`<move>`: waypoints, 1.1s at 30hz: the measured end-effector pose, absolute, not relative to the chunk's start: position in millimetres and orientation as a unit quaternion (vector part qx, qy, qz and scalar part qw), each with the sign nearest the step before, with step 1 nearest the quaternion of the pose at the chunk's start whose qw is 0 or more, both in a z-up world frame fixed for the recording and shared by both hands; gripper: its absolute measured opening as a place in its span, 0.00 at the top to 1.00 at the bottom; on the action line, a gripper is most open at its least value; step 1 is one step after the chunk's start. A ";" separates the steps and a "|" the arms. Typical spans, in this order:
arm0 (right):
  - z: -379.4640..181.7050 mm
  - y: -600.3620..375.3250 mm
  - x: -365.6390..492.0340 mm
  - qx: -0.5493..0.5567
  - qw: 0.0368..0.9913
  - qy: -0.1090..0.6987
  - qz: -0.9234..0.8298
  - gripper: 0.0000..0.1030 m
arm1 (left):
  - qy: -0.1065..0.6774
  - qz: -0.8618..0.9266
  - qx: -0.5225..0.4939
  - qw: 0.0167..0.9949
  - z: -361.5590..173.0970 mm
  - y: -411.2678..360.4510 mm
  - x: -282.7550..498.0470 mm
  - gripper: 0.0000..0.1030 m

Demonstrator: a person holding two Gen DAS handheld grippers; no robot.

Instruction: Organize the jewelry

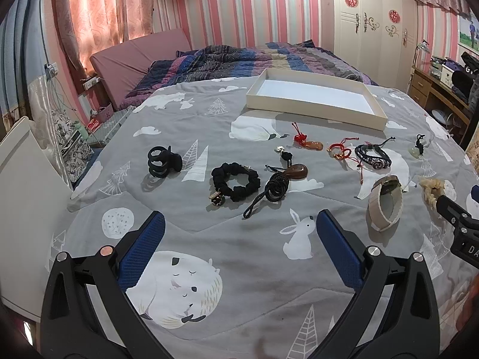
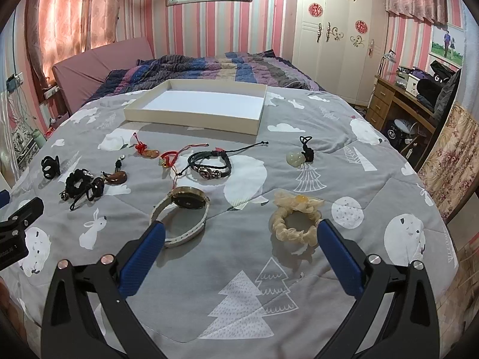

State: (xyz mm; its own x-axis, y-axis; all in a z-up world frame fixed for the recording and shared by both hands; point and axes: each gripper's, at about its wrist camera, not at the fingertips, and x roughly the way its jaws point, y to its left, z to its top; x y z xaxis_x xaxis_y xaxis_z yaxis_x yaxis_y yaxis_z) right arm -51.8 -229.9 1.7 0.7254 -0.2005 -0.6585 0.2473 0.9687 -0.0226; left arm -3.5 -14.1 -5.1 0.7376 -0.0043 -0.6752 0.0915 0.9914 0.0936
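Observation:
Jewelry lies spread on a grey patterned bedspread [image 1: 239, 254]. My left gripper [image 1: 239, 224] hangs open over bare fabric, short of a black scrunchie [image 1: 236, 184], a black claw clip [image 1: 163, 161] and a brown pendant on a black cord [image 1: 296, 171]. My right gripper [image 2: 241, 232] is open too, between a white-strapped watch [image 2: 185, 209] at its left finger and a cream scrunchie [image 2: 295, 220] at its right finger. Farther off lie a black leather bracelet [image 2: 211, 164], a red cord bracelet [image 2: 169, 160], a red knot charm [image 2: 146, 151] and a pale jade pendant [image 2: 295, 157]. An empty white tray [image 2: 197, 106] sits beyond them.
A striped quilt [image 2: 224, 65] is bunched behind the tray, against a pink headboard cushion [image 1: 134, 59]. A white panel [image 1: 27, 209] stands off the bed's left side. A wooden desk [image 2: 401, 101] and a white wardrobe [image 2: 335, 36] are on the right.

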 end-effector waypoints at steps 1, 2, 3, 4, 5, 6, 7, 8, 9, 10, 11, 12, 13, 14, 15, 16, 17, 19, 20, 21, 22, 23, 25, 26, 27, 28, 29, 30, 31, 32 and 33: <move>0.5 -230.5 -52.2 0.034 0.928 0.351 -0.121 0.02 | 0.362 -0.026 0.060 0.930 -5.3 -14.1 -3.7 0.03; 0.0 -230.6 -52.2 0.034 0.928 0.352 -0.121 0.02 | 0.362 -0.026 0.061 0.930 -5.2 -14.1 -3.9 0.03; -0.6 -231.0 -52.8 0.034 0.927 0.352 -0.121 0.02 | 0.362 -0.026 0.061 0.930 -5.2 -14.0 -4.0 0.03; -0.3 -230.7 -52.0 0.034 0.927 0.352 -0.121 0.02 | 0.362 -0.026 0.061 0.930 -5.3 -14.0 -4.0 0.03; -0.6 -231.0 -52.5 0.034 0.927 0.353 -0.121 0.02 | 0.362 -0.027 0.061 0.930 -5.5 -13.9 -3.9 0.03; -0.5 -230.6 -52.1 0.034 0.927 0.353 -0.121 0.02 | 0.363 -0.027 0.061 0.929 -5.7 -14.0 -3.8 0.03; -0.8 -230.4 -52.0 0.033 0.927 0.353 -0.121 0.02 | 0.363 -0.027 0.061 0.929 -6.0 -13.9 -3.6 0.03; -1.0 -230.5 -52.6 0.033 0.927 0.353 -0.121 0.02 | 0.364 -0.028 0.061 0.929 -6.1 -13.8 -3.7 0.03; -0.7 -230.5 -52.0 0.033 0.927 0.353 -0.121 0.02 | 0.364 -0.028 0.062 0.929 -6.2 -14.0 -3.7 0.03; -1.4 -230.9 -53.2 0.033 0.927 0.353 -0.121 0.02 | 0.364 -0.027 0.062 0.929 -6.2 -14.1 -3.8 0.03; -0.9 -230.7 -52.2 0.033 0.927 0.353 -0.121 0.02 | 0.363 -0.028 0.062 0.929 -6.2 -14.0 -3.8 0.03; -0.7 -230.6 -51.9 0.033 0.927 0.353 -0.121 0.02 | 0.364 -0.027 0.061 0.929 -6.2 -14.0 -3.9 0.03; -0.7 -230.6 -52.0 0.034 0.927 0.353 -0.120 0.02 | 0.364 -0.028 0.061 0.929 -6.1 -14.2 -3.9 0.03; -0.7 -230.5 -51.9 0.034 0.927 0.353 -0.120 0.02 | 0.364 -0.028 0.061 0.929 -6.3 -14.0 -4.3 0.03; -1.7 -229.8 -51.0 0.034 0.927 0.354 -0.120 0.02 | 0.364 -0.028 0.061 0.929 -6.7 -13.7 -4.7 0.03; -2.6 -229.5 -51.1 0.034 0.927 0.355 -0.120 0.02 | 0.365 -0.028 0.061 0.929 -7.2 -13.7 -4.8 0.03; -3.6 -229.6 -51.6 0.034 0.926 0.355 -0.120 0.02 | 0.365 -0.028 0.061 0.929 -7.7 -13.4 -5.0 0.03; -4.0 -229.3 -51.9 0.034 0.927 0.354 -0.120 0.02 | 0.365 -0.030 0.061 0.928 -8.8 -13.2 -5.6 0.03; -4.0 -229.3 -51.8 0.033 0.927 0.354 -0.122 0.02 | 0.366 -0.030 0.061 0.928 -9.5 -12.7 -5.9 0.03; -4.3 -229.2 -51.8 0.033 0.927 0.353 -0.122 0.02 | 0.366 -0.031 0.060 0.928 -10.4 -12.1 -6.1 0.03; -4.8 -229.2 -51.6 0.033 0.927 0.354 -0.122 0.02 | 0.366 -0.033 0.059 0.928 -11.2 -11.3 -6.2 0.03; -5.0 -229.2 -51.8 0.033 0.927 0.354 -0.122 0.02 | 0.365 -0.035 0.058 0.929 -12.1 -10.4 -6.9 0.03; -6.6 -228.8 -52.1 0.032 0.927 0.355 -0.119 0.02 | 0.363 -0.035 0.057 0.929 -13.5 -8.6 -7.5 0.03; -6.6 -228.6 -51.1 0.032 0.927 0.356 -0.119 0.02 | 0.363 -0.035 0.056 0.929 -13.9 -7.6 -7.8 0.03; -7.1 -228.8 -51.2 0.032 0.927 0.355 -0.118 0.02 | 0.363 -0.036 0.054 0.929 -14.7 -5.8 -8.2 0.03; -7.3 -229.0 -50.9 0.032 0.927 0.355 -0.115 0.02 | 0.363 -0.036 0.053 0.930 -15.4 -4.4 -8.4 0.03; -7.9 -229.3 -51.1 0.033 0.927 0.355 -0.114 0.02 | 0.363 -0.036 0.052 0.930 -16.2 -3.0 -8.6 0.03; -8.1 -229.2 -50.5 0.032 0.928 0.355 -0.113 0.02 | 0.364 -0.035 0.051 0.929 -17.4 -1.5 -8.0 0.03; -7.6 -228.7 -49.8 0.031 0.928 0.355 -0.113 0.02 | 0.366 -0.034 0.050 0.929 -18.3 -0.3 -7.8 0.03; -8.4 -228.5 -49.9 0.029 0.928 0.355 -0.112 0.02 | 0.368 -0.034 0.048 0.928 -19.6 0.8 -6.7 0.03; -8.9 -228.5 -49.8 0.028 0.928 0.355 -0.110 0.02 | 0.371 -0.032 0.048 0.927 -20.9 2.0 -5.3 0.03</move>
State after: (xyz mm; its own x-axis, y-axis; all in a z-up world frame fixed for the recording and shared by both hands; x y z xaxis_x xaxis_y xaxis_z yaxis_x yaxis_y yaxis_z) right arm -49.8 -228.5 -8.9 0.7234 -0.1848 -0.6652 0.2253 0.9740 -0.0256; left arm -5.3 2.0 -20.9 0.7231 -0.0233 -0.6904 0.0938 0.9935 0.0647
